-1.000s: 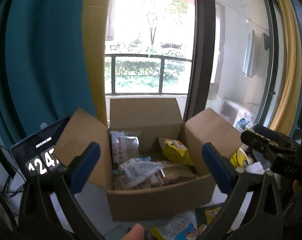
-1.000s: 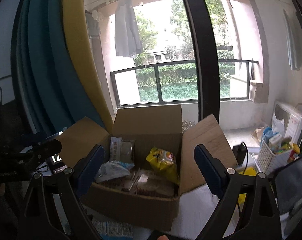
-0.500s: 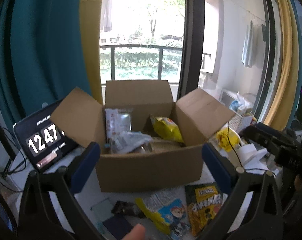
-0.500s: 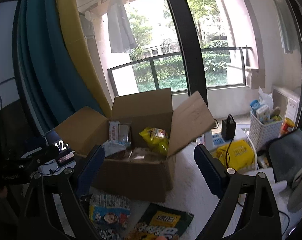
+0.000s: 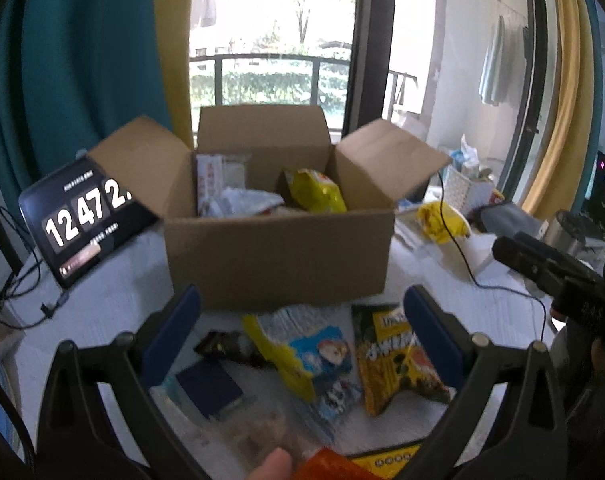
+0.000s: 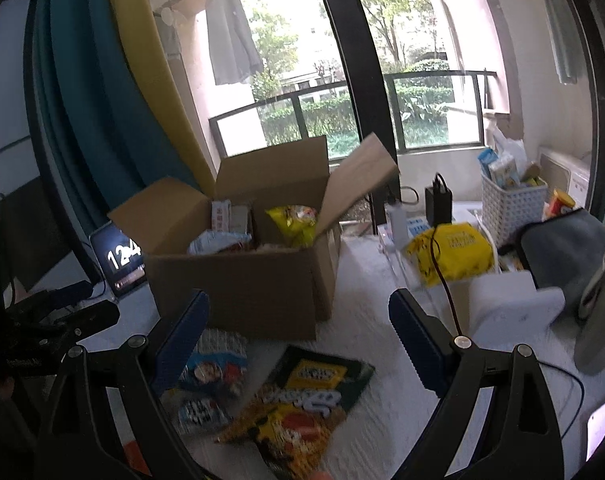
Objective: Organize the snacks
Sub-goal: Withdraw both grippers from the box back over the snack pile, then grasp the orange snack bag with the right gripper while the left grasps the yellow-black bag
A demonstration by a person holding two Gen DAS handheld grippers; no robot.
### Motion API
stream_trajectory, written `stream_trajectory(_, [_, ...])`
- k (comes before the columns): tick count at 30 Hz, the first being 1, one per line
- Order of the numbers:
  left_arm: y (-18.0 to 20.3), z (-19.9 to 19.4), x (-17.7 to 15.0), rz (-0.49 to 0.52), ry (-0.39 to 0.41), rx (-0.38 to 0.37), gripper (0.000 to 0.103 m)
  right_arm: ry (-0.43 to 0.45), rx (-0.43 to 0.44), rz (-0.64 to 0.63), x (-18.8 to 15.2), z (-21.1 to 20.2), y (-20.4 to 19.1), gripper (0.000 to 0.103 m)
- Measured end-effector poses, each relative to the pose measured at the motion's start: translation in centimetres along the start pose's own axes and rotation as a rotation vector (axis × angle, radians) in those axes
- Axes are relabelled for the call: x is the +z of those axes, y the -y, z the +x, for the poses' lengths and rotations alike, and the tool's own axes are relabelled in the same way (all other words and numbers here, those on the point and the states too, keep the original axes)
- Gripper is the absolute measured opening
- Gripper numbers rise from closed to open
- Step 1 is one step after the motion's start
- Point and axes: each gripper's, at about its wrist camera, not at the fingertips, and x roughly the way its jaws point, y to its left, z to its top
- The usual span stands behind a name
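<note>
A: Which gripper is nearer the yellow-black snack bag (image 6: 302, 404)?

B: The right gripper (image 6: 298, 344); its jaws gape empty, bag at six o'clock, long axis toward one o'clock. The left gripper (image 5: 302, 332) gapes empty too.

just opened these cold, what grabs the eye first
An open cardboard box sits mid-table, snack packets poking out, a yellow chip bag brightest. In front of it lie loose packets, including a blue cartoon packet and a yellow-black snack bag. A tablet clock stands beside the box.
</note>
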Motion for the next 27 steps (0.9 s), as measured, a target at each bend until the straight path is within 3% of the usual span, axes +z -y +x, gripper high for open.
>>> stream_trajectory(12, [0.6,0.4,-4.1,-0.001,-0.088,-0.047,0.102,-0.076,-0.025,-0.013,-4.0,-0.7,0.4,0.093])
stream_trajectory(27, [-0.9,0.3,-10.3,-0.046,-0.241,-0.100,0.102,-0.243,-0.013,0.047,-10.6,0.2,0.0,0.093])
